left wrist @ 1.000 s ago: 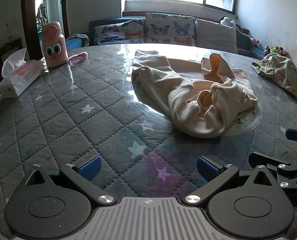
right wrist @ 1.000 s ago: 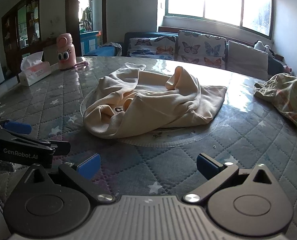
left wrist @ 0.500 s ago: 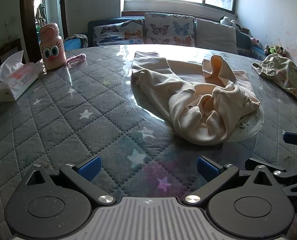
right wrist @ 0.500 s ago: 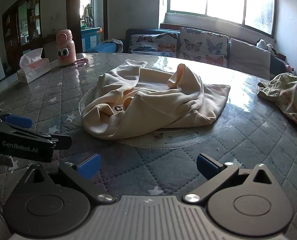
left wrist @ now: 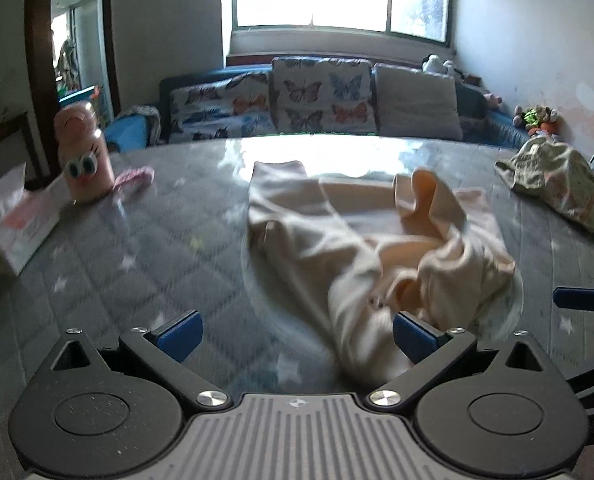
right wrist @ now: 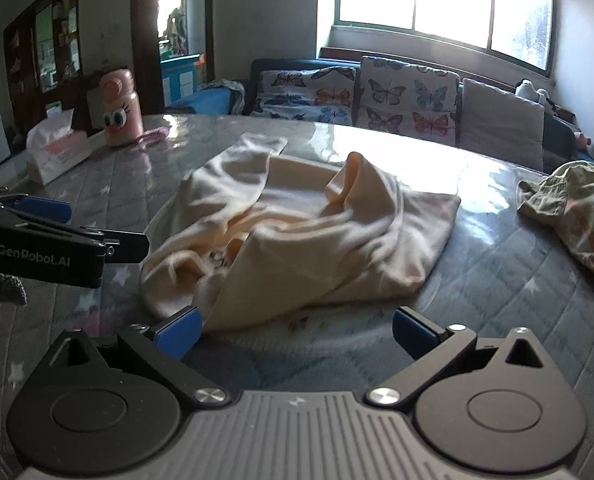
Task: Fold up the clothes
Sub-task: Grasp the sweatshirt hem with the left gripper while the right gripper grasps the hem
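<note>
- Since 0.5 s ago, both tools have come closer to the cream garment (left wrist: 377,248): its near edge lay well ahead of the fingertips then, and it now reaches down between them in both wrist views.
- The left gripper (left wrist: 295,334) has its jaws spread wide and grips nothing. The garment's nearest fold lies between its 2 blue pads, toward the right pad (left wrist: 411,336), and appears to touch it.
- The right gripper (right wrist: 293,332) is likewise spread wide and empty. The garment's near hem lies just ahead of it, running up against its left pad (right wrist: 177,330); whether cloth and pad touch is hard to tell.
- From the right wrist, the left gripper shows at the far left edge, just beside the garment's left end.
- The garment is crumpled in 1 heap on the quilted, star-patterned table (right wrist: 497,280), with 1 sleeve stretching away from the tools and a raised fold standing up to the right of centre.
- Left of the left tool and farther off: 1 tissue pack (left wrist: 15,220), 1 pink bottle with cartoon eyes (left wrist: 83,156), and 1 small pink cloth (left wrist: 133,178) beside it.
- Far right of both tools: 1 green patterned garment (right wrist: 577,208), well apart from the cream one.
- The left wrist view is blurred.
</note>
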{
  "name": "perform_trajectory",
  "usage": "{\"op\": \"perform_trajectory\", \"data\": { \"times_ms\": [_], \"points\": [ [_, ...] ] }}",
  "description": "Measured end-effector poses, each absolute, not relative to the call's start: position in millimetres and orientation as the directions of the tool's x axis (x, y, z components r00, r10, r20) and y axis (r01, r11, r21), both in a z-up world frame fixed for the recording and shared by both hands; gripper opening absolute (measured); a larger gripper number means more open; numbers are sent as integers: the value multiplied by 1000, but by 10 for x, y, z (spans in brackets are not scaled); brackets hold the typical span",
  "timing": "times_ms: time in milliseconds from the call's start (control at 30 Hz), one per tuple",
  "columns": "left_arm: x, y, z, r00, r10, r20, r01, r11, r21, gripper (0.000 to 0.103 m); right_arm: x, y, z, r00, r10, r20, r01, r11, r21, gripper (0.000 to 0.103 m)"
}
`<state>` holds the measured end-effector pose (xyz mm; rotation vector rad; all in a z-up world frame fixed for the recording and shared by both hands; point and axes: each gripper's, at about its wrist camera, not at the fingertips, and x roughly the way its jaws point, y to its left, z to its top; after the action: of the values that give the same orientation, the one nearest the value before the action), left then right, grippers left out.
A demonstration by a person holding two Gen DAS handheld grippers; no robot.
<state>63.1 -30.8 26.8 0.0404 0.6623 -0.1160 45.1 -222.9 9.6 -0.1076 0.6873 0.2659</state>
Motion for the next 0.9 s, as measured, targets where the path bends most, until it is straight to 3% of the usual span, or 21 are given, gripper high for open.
{"op": "perform_trajectory", "data": {
  "times_ms": [200,567,633,767,800,900],
  "points": [
    [883,-397,273,776,-135,-616,180,984,12,83,761,-2395,223,750,182,-636,-223,975,16,94],
    [1275,-566,119,726,-218,-653,288,958,1,69,1351,-2467,199,722,175,-670,-186,981,55,72],
    [1326,-572,59,712,-212,-669,293,956,8,60,1449,-2426,141,705,180,-686,-194,979,58,66],
    [1407,-520,-25,684,-228,-693,293,956,-25,30,1570,-2361,31,679,190,-709,-207,976,64,54],
    [1414,-504,-32,681,-237,-693,295,955,-36,20,1588,-2358,8,673,197,-713,-209,975,72,46],
    [1375,-485,14,696,-248,-674,300,953,-41,10,1597,-2378,-24,664,214,-717,-211,973,94,24]
  ]
}}
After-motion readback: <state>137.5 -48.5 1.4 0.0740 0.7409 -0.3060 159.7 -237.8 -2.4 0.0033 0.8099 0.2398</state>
